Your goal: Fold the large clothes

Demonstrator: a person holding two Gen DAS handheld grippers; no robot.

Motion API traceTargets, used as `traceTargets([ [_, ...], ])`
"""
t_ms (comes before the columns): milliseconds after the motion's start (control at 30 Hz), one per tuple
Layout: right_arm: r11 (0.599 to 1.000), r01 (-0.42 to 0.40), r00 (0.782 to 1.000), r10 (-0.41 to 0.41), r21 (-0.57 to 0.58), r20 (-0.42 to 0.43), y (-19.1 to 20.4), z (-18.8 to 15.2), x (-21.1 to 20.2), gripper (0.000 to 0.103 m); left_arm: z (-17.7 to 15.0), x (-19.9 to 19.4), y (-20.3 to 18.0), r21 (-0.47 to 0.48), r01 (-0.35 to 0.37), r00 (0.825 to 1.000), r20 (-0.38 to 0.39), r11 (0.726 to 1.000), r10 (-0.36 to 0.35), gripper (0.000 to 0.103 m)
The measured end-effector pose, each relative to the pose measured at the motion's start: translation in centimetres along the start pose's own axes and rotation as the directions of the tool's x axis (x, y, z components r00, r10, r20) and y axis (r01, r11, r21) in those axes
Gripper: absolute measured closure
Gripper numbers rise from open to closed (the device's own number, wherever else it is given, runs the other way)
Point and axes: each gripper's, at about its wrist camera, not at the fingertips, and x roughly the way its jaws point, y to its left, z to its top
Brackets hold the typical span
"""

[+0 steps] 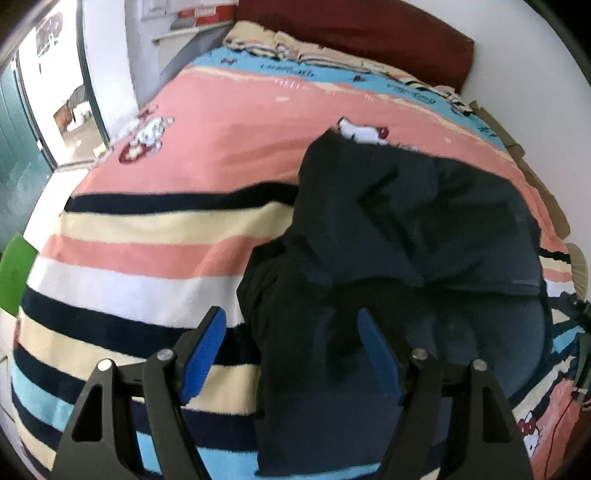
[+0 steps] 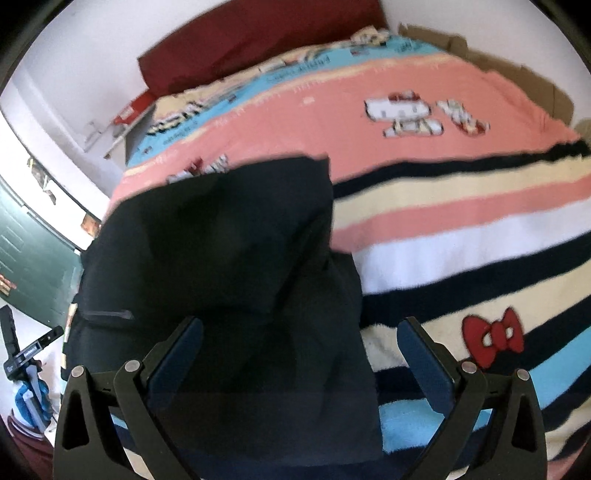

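A large dark navy garment [image 1: 413,229] lies rumpled on the striped bed cover [image 1: 155,236], partly folded over itself. My left gripper [image 1: 291,332] is open just above the garment's near left edge, its blue pads [image 1: 207,350] wide apart and empty. In the right wrist view the same garment [image 2: 229,251] fills the left half of the bed cover [image 2: 461,221]. My right gripper [image 2: 299,339] is open over the garment's near right edge, holding nothing.
A dark red headboard [image 1: 362,33] and patterned pillows [image 1: 295,48] are at the far end. An open doorway [image 1: 62,99] is to the left of the bed. Cardboard [image 2: 517,70] lies along the bed's right side. A green object [image 1: 14,273] sits at the left edge.
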Motion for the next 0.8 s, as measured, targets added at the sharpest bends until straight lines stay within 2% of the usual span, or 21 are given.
traceTargets([
  [100, 1.000, 0.001, 0.998, 0.000, 0.018, -0.055, -1.1, -0.1, 2.6, 0.001, 0.1, 2.0, 0.7, -0.017, 0.023, 0.999, -0.024, 1.000, -0.023, 0.030],
  [200, 0.999, -0.032, 0.994, 0.036, 0.034, -0.101, -1.9, -0.3, 4.9, 0.001, 0.3, 3.4, 1.7, -0.044, 0.071, 0.997, -0.037, 0.997, -0.072, 0.029],
  [233, 0.998, -0.046, 0.992, 0.050, 0.039, -0.113, -2.1, -0.4, 5.5, 0.001, 0.3, 3.9, 2.0, -0.054, 0.087, 0.995, -0.046, 0.995, -0.090, 0.027],
  [300, 0.995, -0.083, 0.982, 0.090, 0.051, -0.164, -2.7, -0.6, 7.2, 0.001, 0.4, 5.1, 3.0, -0.069, 0.108, 0.991, -0.072, 0.992, -0.113, 0.010],
  [400, 0.988, -0.140, 0.970, 0.150, 0.064, -0.193, -3.5, -0.6, 8.7, 0.001, 0.2, 6.7, 4.3, -0.103, 0.171, 0.978, -0.100, 0.980, -0.181, 0.003],
  [467, 0.979, -0.183, 0.958, 0.199, 0.091, -0.206, -4.1, -0.6, 9.5, 0.001, 0.0, 7.8, 4.9, -0.125, 0.232, 0.962, -0.118, 0.965, -0.247, 0.001],
  [533, 0.966, -0.229, 0.938, 0.252, 0.122, -0.238, -4.7, -0.6, 10.5, 0.001, -0.4, 8.9, 5.5, -0.163, 0.303, 0.936, -0.136, 0.939, -0.325, 0.000],
  [600, 0.950, -0.280, 0.917, 0.307, 0.139, -0.255, -5.2, -0.8, 11.3, 0.001, -1.1, 10.1, 6.7, -0.251, 0.398, 0.888, -0.135, 0.882, -0.439, 0.001],
  [667, 0.930, -0.329, 0.895, 0.362, 0.164, -0.260, -5.5, -1.0, 11.8, 0.001, -1.5, 10.4, 7.3, -0.302, 0.464, 0.849, -0.118, 0.833, -0.515, 0.001],
  [700, 0.913, -0.367, 0.876, 0.403, 0.177, -0.263, -5.4, -1.1, 12.1, 0.001, -1.6, 10.4, 7.3, -0.307, 0.496, 0.829, -0.111, 0.813, -0.548, 0.002],
  [733, 0.902, -0.392, 0.864, 0.428, 0.178, -0.265, -5.3, -1.2, 12.2, 0.001, -1.6, 10.2, 7.1, -0.308, 0.539, 0.800, -0.104, 0.784, -0.591, 0.002],
  [767, 0.889, -0.422, 0.848, 0.456, 0.179, -0.269, -5.0, -1.3, 12.3, 0.001, -1.7, 10.0, 6.8, -0.304, 0.570, 0.778, -0.099, 0.764, -0.620, 0.002],
  [800, 0.871, -0.456, 0.828, 0.490, 0.181, -0.272, -4.6, -1.3, 12.4, 0.001, -1.7, 9.8, 6.5, -0.293, 0.577, 0.773, -0.102, 0.762, -0.626, 0.001],
])
